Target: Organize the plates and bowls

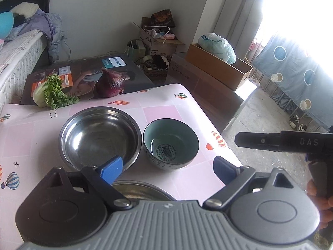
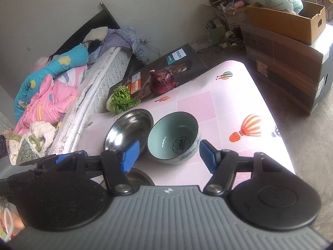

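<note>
On the pink balloon-print table [image 1: 166, 114] a steel bowl [image 1: 97, 137] and a teal ceramic bowl [image 1: 170, 145] with a dark motif inside stand side by side, almost touching. A second steel dish [image 1: 141, 189] lies nearer, mostly hidden under my left gripper [image 1: 168, 169], which is open with nothing between its blue pads. In the right wrist view the ceramic bowl [image 2: 174, 139] sits just ahead of my right gripper [image 2: 169, 156], which is open and apart from it. The steel bowl [image 2: 129, 131] is to its left. The left wrist view shows the right gripper [image 1: 241, 140] from the side, beyond the table's right edge.
A leafy green [image 1: 52, 93] and a red onion [image 1: 110, 83] rest by a dark printed box [image 1: 87, 73] at the table's far edge. A bed [image 2: 62, 87] lies to the left. Cardboard boxes [image 1: 216, 66] stand on the floor to the right. A hand [image 1: 320, 198] holds the right gripper.
</note>
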A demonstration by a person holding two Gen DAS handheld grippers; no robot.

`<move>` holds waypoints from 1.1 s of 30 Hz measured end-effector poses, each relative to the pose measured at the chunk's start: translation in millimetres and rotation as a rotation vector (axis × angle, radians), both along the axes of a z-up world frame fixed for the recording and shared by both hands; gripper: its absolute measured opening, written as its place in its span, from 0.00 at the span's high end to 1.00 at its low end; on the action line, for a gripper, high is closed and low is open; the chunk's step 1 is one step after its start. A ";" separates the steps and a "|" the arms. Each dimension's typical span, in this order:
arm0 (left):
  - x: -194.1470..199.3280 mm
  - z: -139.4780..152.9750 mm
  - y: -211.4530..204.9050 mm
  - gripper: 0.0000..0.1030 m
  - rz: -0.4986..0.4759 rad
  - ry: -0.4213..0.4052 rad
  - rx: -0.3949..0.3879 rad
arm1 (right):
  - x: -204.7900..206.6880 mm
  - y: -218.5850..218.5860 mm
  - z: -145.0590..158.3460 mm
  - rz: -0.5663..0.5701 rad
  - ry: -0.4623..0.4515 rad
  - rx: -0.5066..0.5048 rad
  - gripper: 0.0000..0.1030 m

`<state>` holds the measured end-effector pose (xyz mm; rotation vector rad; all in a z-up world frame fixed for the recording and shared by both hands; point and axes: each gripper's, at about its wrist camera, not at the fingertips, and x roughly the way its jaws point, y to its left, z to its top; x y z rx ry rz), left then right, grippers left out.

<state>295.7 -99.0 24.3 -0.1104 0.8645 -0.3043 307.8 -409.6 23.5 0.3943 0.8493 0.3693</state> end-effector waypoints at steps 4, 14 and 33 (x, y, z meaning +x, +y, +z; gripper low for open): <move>21.8 -17.0 -12.3 0.40 -0.006 0.072 0.009 | 19.9 -5.6 -17.9 0.007 0.041 0.016 0.40; 63.8 -47.2 -22.5 0.71 0.050 0.175 0.027 | 82.0 -6.9 -66.0 0.026 0.140 0.072 0.56; 86.5 -67.6 -24.6 0.72 0.115 0.221 0.038 | 135.7 14.0 -116.1 0.061 0.203 0.091 0.86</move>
